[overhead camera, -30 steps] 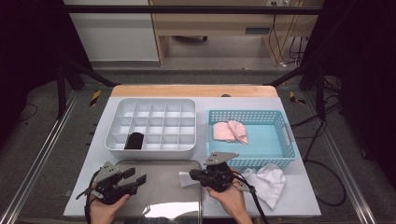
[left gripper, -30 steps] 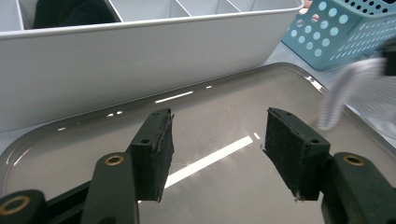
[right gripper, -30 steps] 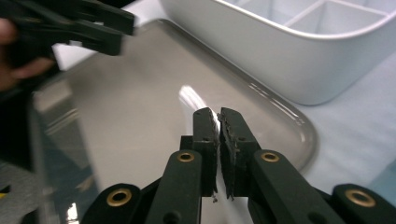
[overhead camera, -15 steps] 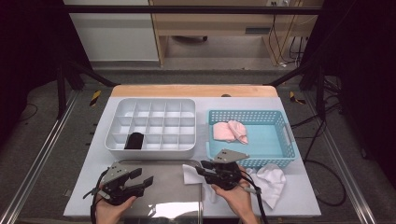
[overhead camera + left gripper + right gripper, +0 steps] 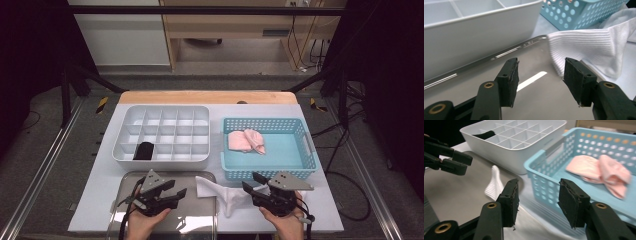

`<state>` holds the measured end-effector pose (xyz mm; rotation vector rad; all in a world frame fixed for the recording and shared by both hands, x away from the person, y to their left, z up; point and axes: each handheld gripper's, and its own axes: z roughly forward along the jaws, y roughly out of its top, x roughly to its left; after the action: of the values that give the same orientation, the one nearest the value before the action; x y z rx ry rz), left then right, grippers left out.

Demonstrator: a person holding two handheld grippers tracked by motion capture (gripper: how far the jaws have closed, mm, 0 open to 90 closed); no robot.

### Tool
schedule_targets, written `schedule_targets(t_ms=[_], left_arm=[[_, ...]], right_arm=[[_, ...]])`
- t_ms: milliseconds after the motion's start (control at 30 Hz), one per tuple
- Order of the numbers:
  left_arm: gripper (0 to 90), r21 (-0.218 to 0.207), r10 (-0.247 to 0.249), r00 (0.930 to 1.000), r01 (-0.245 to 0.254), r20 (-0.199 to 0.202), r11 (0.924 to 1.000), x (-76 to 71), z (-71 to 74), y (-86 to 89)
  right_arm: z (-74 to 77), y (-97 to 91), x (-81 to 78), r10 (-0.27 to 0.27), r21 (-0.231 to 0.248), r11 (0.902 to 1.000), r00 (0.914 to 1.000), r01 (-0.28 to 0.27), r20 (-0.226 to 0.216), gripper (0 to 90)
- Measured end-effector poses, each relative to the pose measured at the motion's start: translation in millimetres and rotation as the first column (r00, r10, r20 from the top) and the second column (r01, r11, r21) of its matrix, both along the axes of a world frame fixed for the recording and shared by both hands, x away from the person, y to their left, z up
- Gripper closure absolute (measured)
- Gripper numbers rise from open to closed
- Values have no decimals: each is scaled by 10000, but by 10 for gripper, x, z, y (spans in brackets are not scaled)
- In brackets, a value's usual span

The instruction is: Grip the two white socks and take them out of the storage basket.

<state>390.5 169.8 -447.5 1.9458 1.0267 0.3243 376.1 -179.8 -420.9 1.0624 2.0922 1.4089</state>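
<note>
While the white sock (image 5: 227, 194) lies half on the tray (image 5: 131, 178), both grippers (image 5: 161, 196) (image 5: 260, 192) stand spread and empty; the right one's jaws have just been opening, and the left should pinch the sock's cuff next.

White ribbed sock (image 5: 227, 196) (fine knit lines); pink socks (image 5: 246, 141) in light-blue perforated basket (image 5: 305, 142); white divided tray (image 5: 162, 159); black item (image 5: 145, 150); silver tray (image 5: 199, 226).

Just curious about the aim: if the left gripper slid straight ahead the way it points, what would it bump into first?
Most likely the white ribbed sock: its cuff lies on the metal tray just ahead of the open left gripper.
</note>
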Motion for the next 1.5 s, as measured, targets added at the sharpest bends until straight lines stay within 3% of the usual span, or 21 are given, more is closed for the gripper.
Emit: schedule_targets(t_ms=[167, 400, 600, 800, 867, 1000, 1133, 1233, 1333, 1433, 1500], left_arm=[[449, 321, -222, 9997, 225, -96, 9992, 62, -91, -252], [484, 589, -285, 9990, 305, -343, 9978, 142, -233, -435], [641, 667, -267, 9985, 299, -486, 9973, 168, -287, -501], [817, 433, -442, 9974, 467, -564, 9980, 191, -305, -515], [851, 326, -552, 9966, 572, -609, 9978, 196, -299, -505], [863, -23, -867, 9941, 867, -656, 9962, 171, -243, -428], [864, -426, -1181, 9907, 1154, -675, 9924, 43, -91, -245], [864, -373, -1160, 9915, 1139, -590, 9928, -74, -2, -70], [864, -272, -909, 9928, 891, -775, 9957, -116, 0, 81], [863, -87, -596, 9945, 590, -867, 9982, -95, -43, 156], [862, 69, -398, 9955, 405, -855, 9992, -67, -68, 161]], right_arm=[[-93, -175, -52, -250, -64, 9997, 9997, 250, -37, 482], [-266, -186, 10, 247, -175, 9995, 9986, -255, -459, 450], [-338, -111, 51, 616, -426, 9969, 9920, -667, -1104, 613], [-390, -70, 75, 1080, -629, 9906, 9776, -1211, -1806, 838], [-374, -78, 73, 1168, -546, 9901, 9754, -1291, -1869, 884], [-310, -112, 48, 1189, -354, 9913, 9768, -1271, -1780, 889], [-174, -129, -45, 1359, 8, 9905, 9770, -1376, -1641, 889], [-73, -68, -95, 1721, 346, 9851, 9718, -1687, -1609, 889], [-56, 68, -45, 1791, 143, 9836, 9660, -1796, -1867, 889], [-140, 275, 132, 1725, -329, 9824, 9600, -1841, -2207, 887], [-216, 367, 249, 1550, -613, 9830, 9609, -1732, -2294, 885]])
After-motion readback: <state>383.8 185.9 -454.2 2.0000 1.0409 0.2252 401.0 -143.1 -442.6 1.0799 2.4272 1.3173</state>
